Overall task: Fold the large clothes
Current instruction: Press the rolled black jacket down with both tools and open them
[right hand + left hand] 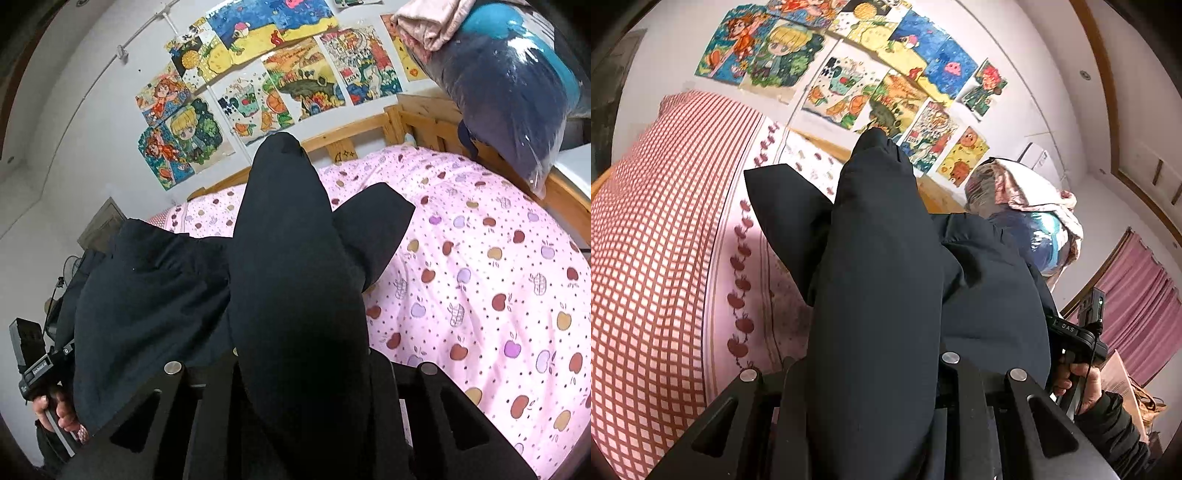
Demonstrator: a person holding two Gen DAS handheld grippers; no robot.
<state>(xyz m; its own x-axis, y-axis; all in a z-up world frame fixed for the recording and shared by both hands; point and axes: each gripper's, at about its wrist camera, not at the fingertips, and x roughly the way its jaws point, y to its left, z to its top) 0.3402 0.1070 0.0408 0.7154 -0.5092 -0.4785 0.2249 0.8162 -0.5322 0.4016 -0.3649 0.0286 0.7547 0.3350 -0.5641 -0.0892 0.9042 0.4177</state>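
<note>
You're in a home bedroom: wooden bed frame [417, 122], pink apple-print bedspread [480, 280], checked quilt [653, 258], kids' drawings [886, 66] taped on wall, pink curtains [1137, 295].

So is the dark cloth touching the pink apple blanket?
Cannot tell. In the right wrist view the dark cloth hangs in front of the blanket, bunched over the fingers, so any contact or gap underneath is hidden. The left wrist view hides it too.

L wrist: close behind dark garment [879, 277] | R wrist: same | both face drawings [280, 92], bed [480, 277]
</note>
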